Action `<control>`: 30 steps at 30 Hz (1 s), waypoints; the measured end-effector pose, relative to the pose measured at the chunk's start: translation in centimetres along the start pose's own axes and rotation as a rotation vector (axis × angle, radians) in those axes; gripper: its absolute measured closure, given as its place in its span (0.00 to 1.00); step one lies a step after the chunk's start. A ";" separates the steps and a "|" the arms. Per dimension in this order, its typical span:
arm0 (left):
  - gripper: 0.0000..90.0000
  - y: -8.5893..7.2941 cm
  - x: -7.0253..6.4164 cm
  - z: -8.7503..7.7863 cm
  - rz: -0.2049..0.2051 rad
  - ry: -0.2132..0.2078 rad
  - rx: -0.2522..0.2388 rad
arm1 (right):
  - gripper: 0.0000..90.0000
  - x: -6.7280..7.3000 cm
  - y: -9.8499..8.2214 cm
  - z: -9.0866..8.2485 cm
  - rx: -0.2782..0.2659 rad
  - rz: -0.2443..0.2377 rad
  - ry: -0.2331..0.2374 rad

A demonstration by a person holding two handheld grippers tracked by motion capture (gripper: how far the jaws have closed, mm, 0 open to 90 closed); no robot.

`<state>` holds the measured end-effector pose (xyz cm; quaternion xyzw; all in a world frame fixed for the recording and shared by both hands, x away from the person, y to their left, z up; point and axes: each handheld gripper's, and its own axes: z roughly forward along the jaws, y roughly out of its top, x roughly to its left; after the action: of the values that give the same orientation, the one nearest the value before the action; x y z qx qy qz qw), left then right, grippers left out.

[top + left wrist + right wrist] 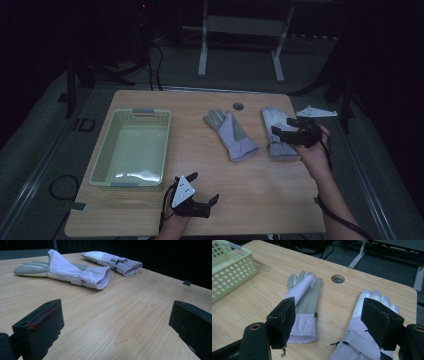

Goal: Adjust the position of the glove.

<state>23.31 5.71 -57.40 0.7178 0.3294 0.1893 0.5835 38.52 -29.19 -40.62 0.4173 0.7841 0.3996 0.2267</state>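
Wooden surface (260, 185), rectangular, with a round cable hole (238, 106) near its far edge.

Item 1: glove, lilac with grey palm (229, 132), lying flat at mid-surface, palm up, thumb folded across the palm, cuff toward the person. Also seen in the right gripper view (303, 302) and the left gripper view (65, 271).

Item 2: second lilac glove (274, 125), flat, just right of the first and apart from it, cuff toward the person (362, 340).

Item 3: pale green perforated basket (102, 160), left half of the surface, well apart from both gloves.

Item 4: right gripper (289, 131), held above the second glove; its fingers (283, 320) stand wide apart with nothing gripped, the glove lying below and between them.

Item 5: left gripper (205, 187), near the front edge; fingers (40, 325) spread wide over bare wood, holding nothing.
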 end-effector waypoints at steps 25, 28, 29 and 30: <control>0.00 0.0 0.0 0.0 0.006 -0.013 0.003 | 0.45 2.8 1.1 9.9 0.125 -0.067 0.101; 0.00 0.0 0.0 0.0 0.003 -0.015 0.001 | 0.45 2.8 0.9 11.2 0.152 -0.070 0.106; 0.00 0.0 0.0 0.0 0.003 -0.015 0.000 | 0.45 2.9 0.8 11.7 0.162 -0.072 0.110; 0.00 0.0 0.0 0.0 0.002 -0.015 0.000 | 0.45 2.9 0.7 12.2 0.171 -0.071 0.106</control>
<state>23.31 5.72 -57.41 0.7196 0.3242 0.1844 0.5857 45.68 -21.21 -47.15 0.3856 0.8405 0.3444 0.1623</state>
